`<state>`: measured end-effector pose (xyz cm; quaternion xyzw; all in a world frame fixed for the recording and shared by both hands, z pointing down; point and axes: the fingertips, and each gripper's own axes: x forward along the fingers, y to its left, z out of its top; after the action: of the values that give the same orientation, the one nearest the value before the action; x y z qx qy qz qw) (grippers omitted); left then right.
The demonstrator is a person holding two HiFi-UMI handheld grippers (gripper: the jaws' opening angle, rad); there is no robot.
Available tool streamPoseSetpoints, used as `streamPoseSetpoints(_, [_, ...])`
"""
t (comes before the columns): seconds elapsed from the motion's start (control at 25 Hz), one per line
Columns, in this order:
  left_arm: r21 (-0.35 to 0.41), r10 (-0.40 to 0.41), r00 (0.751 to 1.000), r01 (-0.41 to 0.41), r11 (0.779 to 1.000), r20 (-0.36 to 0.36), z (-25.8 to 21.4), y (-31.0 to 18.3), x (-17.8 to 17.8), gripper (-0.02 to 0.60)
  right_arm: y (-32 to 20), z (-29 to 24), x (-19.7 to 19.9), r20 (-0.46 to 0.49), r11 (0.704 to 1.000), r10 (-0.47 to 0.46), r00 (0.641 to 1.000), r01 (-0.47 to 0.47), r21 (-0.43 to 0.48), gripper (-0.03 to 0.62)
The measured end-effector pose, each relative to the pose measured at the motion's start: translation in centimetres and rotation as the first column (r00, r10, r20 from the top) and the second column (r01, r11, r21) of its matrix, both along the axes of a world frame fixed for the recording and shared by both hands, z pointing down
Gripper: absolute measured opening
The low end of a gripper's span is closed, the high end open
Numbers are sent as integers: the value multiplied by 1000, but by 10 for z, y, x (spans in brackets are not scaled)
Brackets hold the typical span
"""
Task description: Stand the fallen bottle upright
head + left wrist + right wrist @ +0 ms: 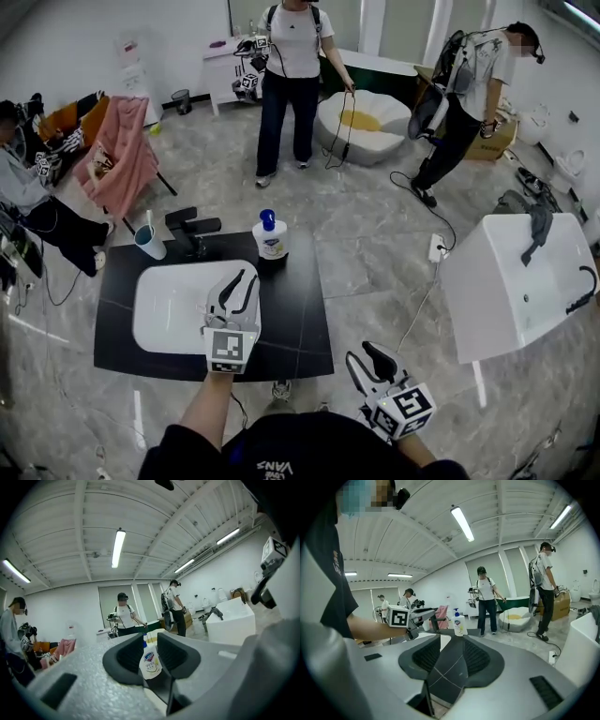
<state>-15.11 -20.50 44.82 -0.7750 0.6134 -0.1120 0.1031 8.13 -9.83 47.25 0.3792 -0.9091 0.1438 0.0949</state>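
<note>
The white pump bottle (270, 238) with a blue cap stands upright at the back edge of the black counter (302, 319). My left gripper (246, 279) hovers over the white basin (169, 309), a short way in front of the bottle and pointing at it. Its jaws are a narrow gap apart with nothing in them; in the left gripper view the bottle (150, 662) shows beyond that gap. My right gripper (359, 353) hangs off the counter's front right corner, open and empty. From the right gripper view the bottle (459, 624) stands past the left gripper (415, 619).
A teal cup (148, 242) and a black faucet (192, 229) stand behind the basin. A white bathtub (511, 281) lies to the right, with a cable and socket (435, 247) on the floor. Two people stand at the back, one sits at the left beside a pink-draped chair (122, 155).
</note>
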Motion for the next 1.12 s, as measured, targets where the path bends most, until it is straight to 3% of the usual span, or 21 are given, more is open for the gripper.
streamPoseSetpoints(0.24, [0,-20,1000,20,1000,-14,-6,49,12,48,10,-10,3,-3,997,-57,998,57,56,89])
streamPoseSetpoints(0.52, [5,-68,997,68,998,-43,-15,109,18,23,26,-20,6,5,990,-112,994,111,82,5])
streamPoseSetpoints(0.92, [-53,-101,989,96,994,-108,-11,176,35,21,45,-18,12,1,983,-166,986,165,83,3])
streamPoseSetpoints(1.12, [-87,-114,988,105,991,-108,-4,193,41,21,51,-18,8,-15,981,-171,985,172,86,2])
